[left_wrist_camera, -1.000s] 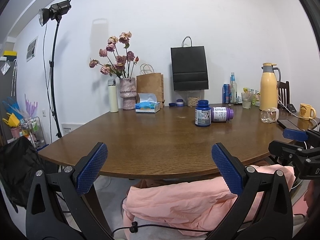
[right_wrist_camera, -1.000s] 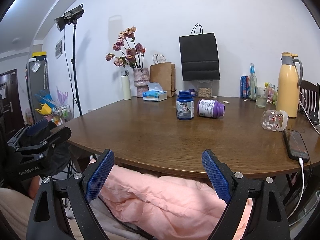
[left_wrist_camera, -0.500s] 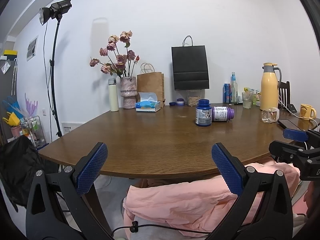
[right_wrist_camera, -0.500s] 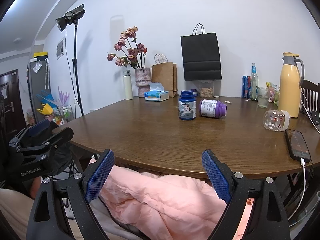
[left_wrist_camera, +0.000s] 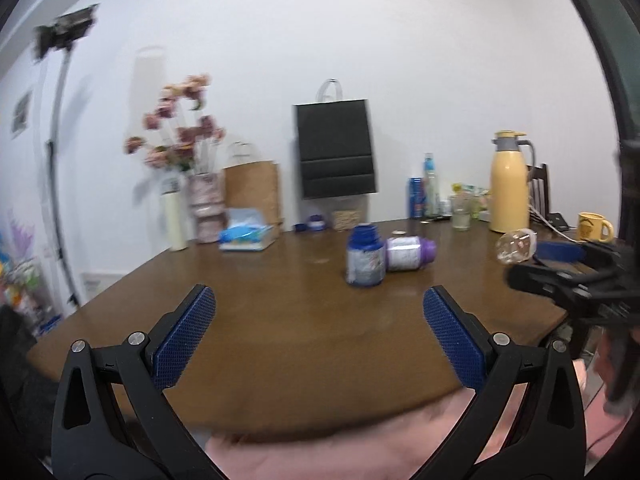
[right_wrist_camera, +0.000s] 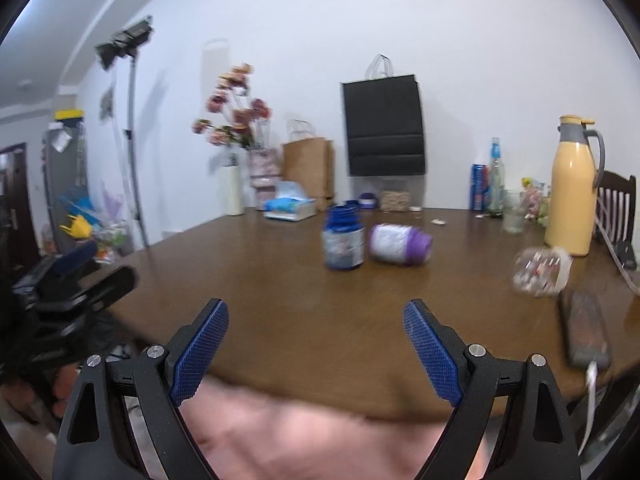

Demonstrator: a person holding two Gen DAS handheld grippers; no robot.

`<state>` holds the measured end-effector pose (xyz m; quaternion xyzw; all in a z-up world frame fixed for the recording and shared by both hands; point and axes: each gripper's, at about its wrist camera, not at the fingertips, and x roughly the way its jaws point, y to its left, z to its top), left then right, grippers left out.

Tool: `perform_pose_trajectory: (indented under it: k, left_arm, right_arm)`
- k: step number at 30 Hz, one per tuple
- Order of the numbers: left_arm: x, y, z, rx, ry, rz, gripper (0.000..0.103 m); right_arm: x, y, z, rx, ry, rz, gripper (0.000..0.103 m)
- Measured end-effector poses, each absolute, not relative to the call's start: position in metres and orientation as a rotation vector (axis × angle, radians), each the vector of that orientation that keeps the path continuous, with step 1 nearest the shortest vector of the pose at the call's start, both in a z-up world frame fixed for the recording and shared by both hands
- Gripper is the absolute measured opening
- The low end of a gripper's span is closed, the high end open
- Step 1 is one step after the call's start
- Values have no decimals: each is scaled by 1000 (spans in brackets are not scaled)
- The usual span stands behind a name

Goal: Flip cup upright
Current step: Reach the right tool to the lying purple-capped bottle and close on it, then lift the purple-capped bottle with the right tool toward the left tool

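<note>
The cup [right_wrist_camera: 542,272] is seen lying on its side on the right part of the brown wooden table [right_wrist_camera: 280,280]. It is made of clear glass or plastic and is marked with small red and dark patterns. It is placed in front of the yellow thermos jug [right_wrist_camera: 570,196] and just beyond the dark phone [right_wrist_camera: 586,328]. In the left wrist view the cup [left_wrist_camera: 516,246] is found at the far right, partly covered by the right gripper [left_wrist_camera: 560,268].

Both views are smeared by motion blur, so the cup's pattern and the direction of its mouth cannot be made out. The labels on the upright blue bottle [right_wrist_camera: 344,238] and on the purple-capped bottle [right_wrist_camera: 400,244] lying beside it cannot be read. The phone's far end and its white cable are cut short near the picture edge. The near table edge is hidden behind pink cloth [right_wrist_camera: 320,432].

The fingers of the right gripper [right_wrist_camera: 316,352] are held wide apart over the near table edge; nothing is held or touched by them. The left gripper [left_wrist_camera: 318,336] is likewise spread wide, with only bare tabletop seen between its blue pads [left_wrist_camera: 184,336]. Both grippers are kept well apart from the cup.
</note>
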<state>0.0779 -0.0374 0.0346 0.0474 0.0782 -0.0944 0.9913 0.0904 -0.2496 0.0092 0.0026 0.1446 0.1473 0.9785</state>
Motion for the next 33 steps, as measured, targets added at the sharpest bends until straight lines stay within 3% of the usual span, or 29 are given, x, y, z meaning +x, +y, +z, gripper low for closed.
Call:
perform_pose_trajectory:
  k: [7,15,22,26,33]
  left_arm:
    - [211,-72,49,23,369,-306,103]
    - [320,-89,34,-15,599,-410,103]
    - [357,-80,19,-68,670,-430,103]
    - [361,-76,13,-84,690,-423,103]
    - [338,-78,17,-30,665,-448,103]
  right_arm:
    - [243,-291,40,-42,468,271,93]
    - [387,-293,24,-131,666,367,93]
    - [434,-277,-1,-257,797,378,91]
    - [434,-280,-3,-198,818,381,69]
    - [398,-286,-1,-102,844,321,67]
